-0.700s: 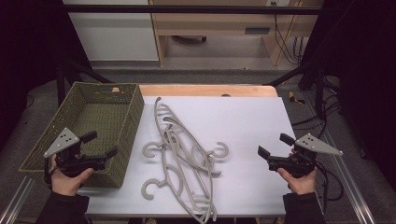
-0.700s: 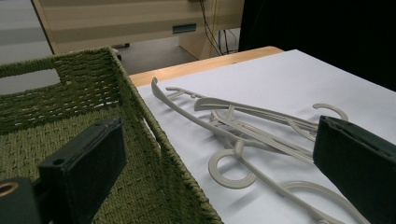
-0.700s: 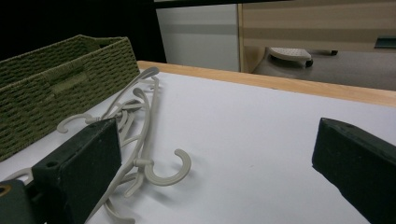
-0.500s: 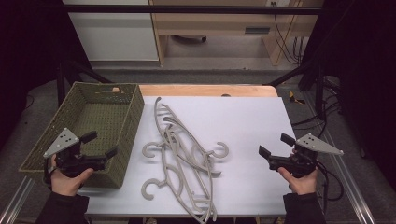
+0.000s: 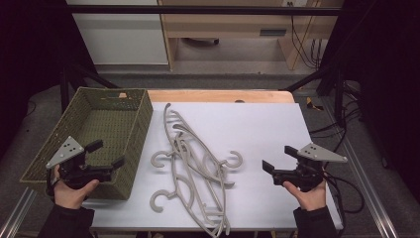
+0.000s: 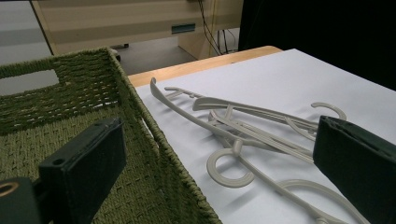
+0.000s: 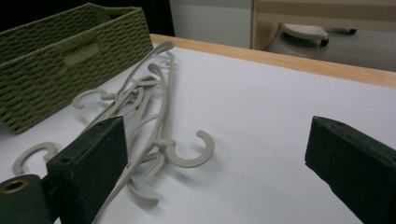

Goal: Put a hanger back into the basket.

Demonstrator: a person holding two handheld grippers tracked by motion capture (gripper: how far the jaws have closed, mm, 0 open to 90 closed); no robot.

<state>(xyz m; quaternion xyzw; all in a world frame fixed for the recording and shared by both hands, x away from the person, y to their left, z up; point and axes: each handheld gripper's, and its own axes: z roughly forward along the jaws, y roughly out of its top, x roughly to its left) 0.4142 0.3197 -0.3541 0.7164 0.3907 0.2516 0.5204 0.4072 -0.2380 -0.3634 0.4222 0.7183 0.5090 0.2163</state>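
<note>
Several beige plastic hangers (image 5: 190, 161) lie tangled in a heap on the white tabletop (image 5: 257, 124), hooks pointing both ways. They also lie ahead in the left gripper view (image 6: 252, 135) and the right gripper view (image 7: 154, 116). My left gripper (image 5: 108, 153) (image 6: 222, 140) hovers over the near right corner of a green woven basket (image 5: 141, 124), open and holding nothing. My right gripper (image 5: 276, 157) (image 7: 217, 140) is held at the right of the table, aimed at the heap, open with nothing between its pads. Both stand clear of the hangers.
The basket (image 6: 140, 116) (image 7: 56, 60) is empty and takes up the table's left side. A wooden strip (image 5: 223, 95) runs along the far edge. Bare white surface lies right of the hangers. Cables (image 5: 341, 183) trail off the right edge.
My right gripper has drifted a little leftward, towards the hangers. The left gripper, the basket and the hangers have stayed put.
</note>
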